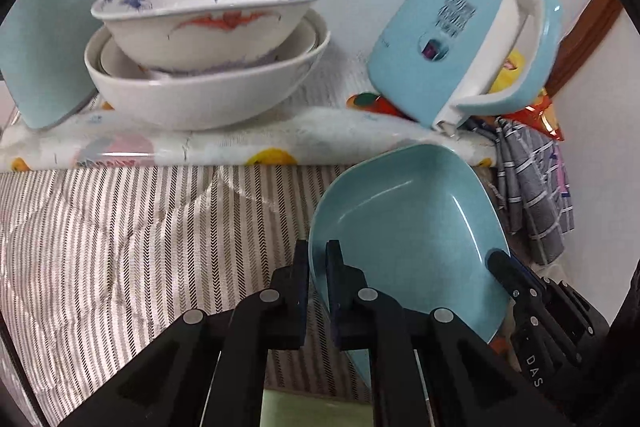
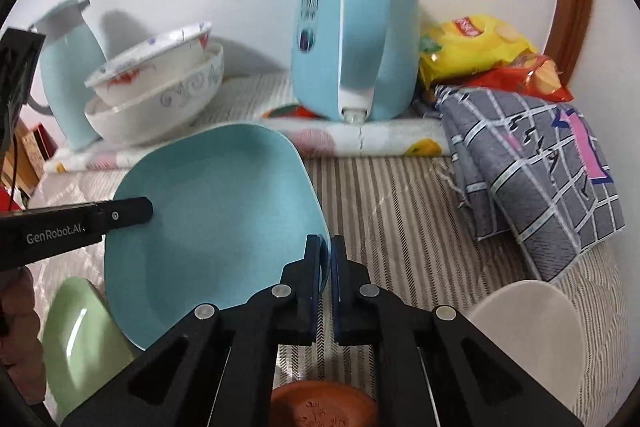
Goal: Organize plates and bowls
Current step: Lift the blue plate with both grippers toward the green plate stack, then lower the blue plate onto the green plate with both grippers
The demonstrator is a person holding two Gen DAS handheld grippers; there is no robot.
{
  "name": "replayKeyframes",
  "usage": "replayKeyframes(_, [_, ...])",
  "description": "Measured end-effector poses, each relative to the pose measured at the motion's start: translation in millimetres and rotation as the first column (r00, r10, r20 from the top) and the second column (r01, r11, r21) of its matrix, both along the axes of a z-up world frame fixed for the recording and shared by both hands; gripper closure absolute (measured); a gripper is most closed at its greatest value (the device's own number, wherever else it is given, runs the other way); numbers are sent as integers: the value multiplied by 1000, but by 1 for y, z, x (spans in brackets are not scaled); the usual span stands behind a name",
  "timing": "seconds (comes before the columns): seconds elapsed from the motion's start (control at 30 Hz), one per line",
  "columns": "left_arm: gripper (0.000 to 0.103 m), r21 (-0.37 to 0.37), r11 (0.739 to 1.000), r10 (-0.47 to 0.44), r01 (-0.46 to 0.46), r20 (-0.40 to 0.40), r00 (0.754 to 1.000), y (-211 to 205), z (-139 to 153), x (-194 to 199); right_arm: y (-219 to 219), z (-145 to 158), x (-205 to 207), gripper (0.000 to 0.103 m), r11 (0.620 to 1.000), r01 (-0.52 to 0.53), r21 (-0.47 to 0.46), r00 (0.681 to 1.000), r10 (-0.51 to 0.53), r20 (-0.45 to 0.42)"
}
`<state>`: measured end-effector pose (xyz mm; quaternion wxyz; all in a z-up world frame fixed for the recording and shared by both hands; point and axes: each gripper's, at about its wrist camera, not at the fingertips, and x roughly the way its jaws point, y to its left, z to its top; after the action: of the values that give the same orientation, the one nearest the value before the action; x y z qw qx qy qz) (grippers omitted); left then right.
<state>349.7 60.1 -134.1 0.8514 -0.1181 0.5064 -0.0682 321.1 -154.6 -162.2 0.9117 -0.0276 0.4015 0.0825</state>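
Left tongs [image 1: 318, 263] and right tongs [image 2: 326, 259] each clamp opposite rims of the blue plate [image 2: 216, 215]. Stacked bowls [image 1: 208, 67] sit beyond, ahead-left.

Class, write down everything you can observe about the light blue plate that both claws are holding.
The light blue plate is squarish with rounded corners, a raised rim and a shallow well. Its matte, faintly speckled surface looks like ceramic or melamine. It is empty and tilted, seemingly lifted above the striped cloth. The right claw pinches its rim on one side, the left claw on the opposite side. Its lower edge overlaps a green dish; contact is unclear.
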Motion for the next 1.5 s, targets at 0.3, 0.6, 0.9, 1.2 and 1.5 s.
replayKeyframes(0.3, [94, 33, 999, -5, 2, 72, 997, -12, 38, -33, -12, 34, -31, 99, 998, 22, 59, 999, -24, 31])
replayKeyframes(0.6, [94, 28, 1000, -13, 11, 64, 998, -15, 58, -79, -21, 58, -78, 99, 996, 28, 90, 998, -33, 45])
replayKeyframes(0.9, [94, 73, 997, 12, -21, 119, 993, -10, 87, -135, -17, 74, -131, 100, 994, 8, 112, 998, -15, 61])
replayKeyframes(1.2, [94, 100, 993, 46, -60, 139, 989, -3, 97, -179, -11, 77, -169, 99, 992, -9, 123, 998, 2, 62])
replayKeyframes(1.5, [94, 109, 990, 76, -92, 139, 987, 8, 99, -206, -5, 78, -194, 99, 990, -27, 142, 998, 18, 59])
